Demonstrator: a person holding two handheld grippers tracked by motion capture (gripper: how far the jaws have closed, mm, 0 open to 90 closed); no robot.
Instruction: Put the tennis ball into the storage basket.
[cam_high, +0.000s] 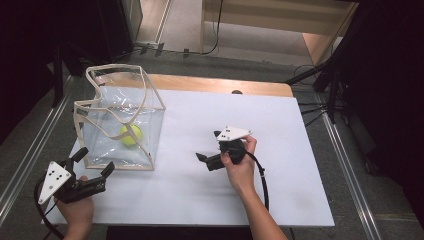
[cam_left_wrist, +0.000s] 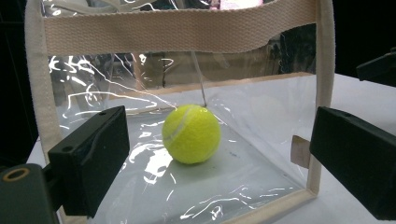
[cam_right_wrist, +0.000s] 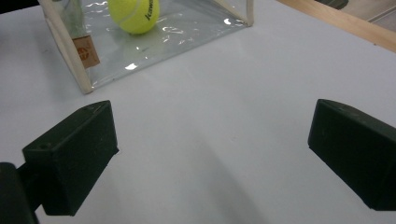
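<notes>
While the tennis ball (cam_high: 130, 135) lies inside the clear bag (cam_high: 120, 120), the left gripper (cam_high: 93, 161) just beside the bag and the right gripper (cam_high: 209, 145) further from it are both wide open, holding nothing.

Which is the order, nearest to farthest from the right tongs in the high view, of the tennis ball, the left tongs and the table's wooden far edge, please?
1. Yellow tennis ball, inside the clear bag, leftward.
2. Bare wooden far edge, beyond.
3. Left tongs, at the table's near-left corner.

The clear bag (cam_high: 120, 120) blocks the table's (cam_high: 280, 190) left; elsewhere lies open.
</notes>
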